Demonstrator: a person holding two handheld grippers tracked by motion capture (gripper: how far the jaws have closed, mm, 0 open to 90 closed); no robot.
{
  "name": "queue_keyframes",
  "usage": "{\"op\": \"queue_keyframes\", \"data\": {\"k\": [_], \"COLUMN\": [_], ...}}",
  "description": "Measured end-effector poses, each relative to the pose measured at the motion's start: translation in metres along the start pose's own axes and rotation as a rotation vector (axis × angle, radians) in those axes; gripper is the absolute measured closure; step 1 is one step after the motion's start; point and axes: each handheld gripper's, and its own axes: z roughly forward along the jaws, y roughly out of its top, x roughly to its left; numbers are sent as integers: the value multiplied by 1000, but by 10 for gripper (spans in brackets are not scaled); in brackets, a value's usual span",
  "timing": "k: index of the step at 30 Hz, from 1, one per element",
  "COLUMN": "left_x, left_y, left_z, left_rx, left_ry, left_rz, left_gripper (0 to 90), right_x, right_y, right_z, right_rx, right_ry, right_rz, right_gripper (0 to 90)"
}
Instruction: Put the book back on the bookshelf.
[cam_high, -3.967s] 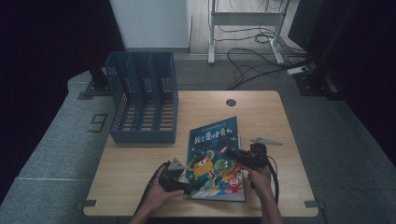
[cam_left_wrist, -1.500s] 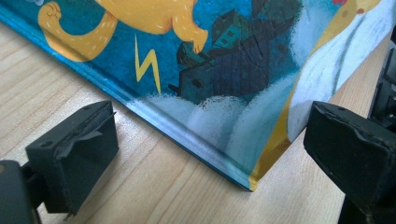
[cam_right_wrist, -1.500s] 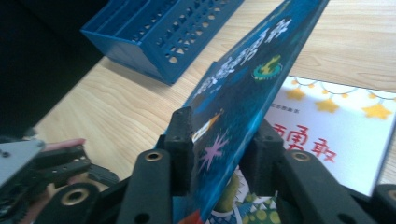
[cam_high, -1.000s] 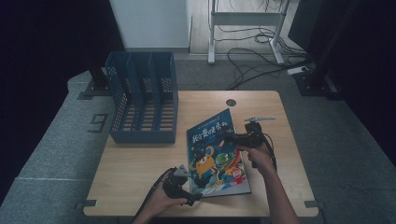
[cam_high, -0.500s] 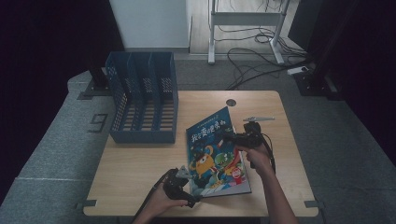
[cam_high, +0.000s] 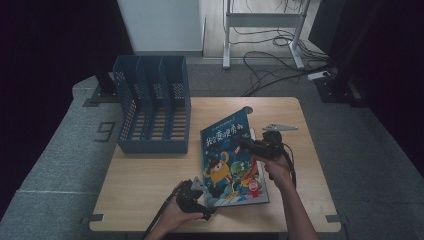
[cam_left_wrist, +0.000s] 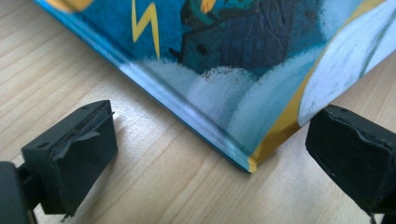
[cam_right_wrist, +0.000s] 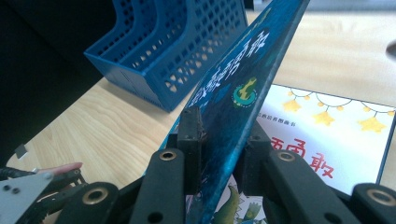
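A picture book (cam_high: 227, 160) with a dark blue cartoon cover lies on the wooden table (cam_high: 145, 175). My right gripper (cam_high: 248, 146) is shut on the cover's right edge and holds the cover tilted up. The right gripper view has the jaws (cam_right_wrist: 222, 135) clamped on the cover (cam_right_wrist: 243, 79), with a white inner page (cam_right_wrist: 322, 135) with red characters and yellow stars exposed underneath. My left gripper (cam_high: 202, 200) sits at the book's near left corner, open. In the left gripper view, its fingers (cam_left_wrist: 70, 149) stand wide apart on either side of that corner (cam_left_wrist: 224, 93), touching nothing.
A blue mesh file rack (cam_high: 152, 105) with several slots stands at the table's back left, and in the right gripper view the rack (cam_right_wrist: 177, 42) is just beyond the lifted cover. Bare wood lies left of the book. Cables run across the floor behind the table.
Four seconds ago the book lay shut and flat. My right gripper has since moved up the right edge and raised the cover; over the last second it tilted slightly higher. The left gripper stayed put.
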Motion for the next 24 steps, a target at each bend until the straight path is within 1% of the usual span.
{"op": "queue_keyframes", "data": {"k": [2,4,8,12,17,20,24], "left_x": [1,2,1,2,3,4,5], "left_y": [0,0,0,0,1,1,1], "left_z": [0,0,0,1,1,1,1], "left_rx": [-8,-8,-5,-4,-11,-11,-13], "left_ry": [0,-1,6,11,9,9,4], "left_rz": [-15,-15,-9,-8,-14,-20,-14], "left_gripper": [22,21,10,8,8,8,8], "right_x": [6,12,17,16,16,16,17], "right_y": [2,3,1,-2,-3,-3,-4], "right_z": [-3,-6,-11,-13,-15,-16,-18], "right_rx": [-22,-44,-73,-91,-102,-112,-125], "right_ry": [-4,-5,6,9,5,6,9], "right_rz": [-34,-68,-105,-105,-103,-110,-119], "right_gripper": [744,745,744,745,745,745,745]}}
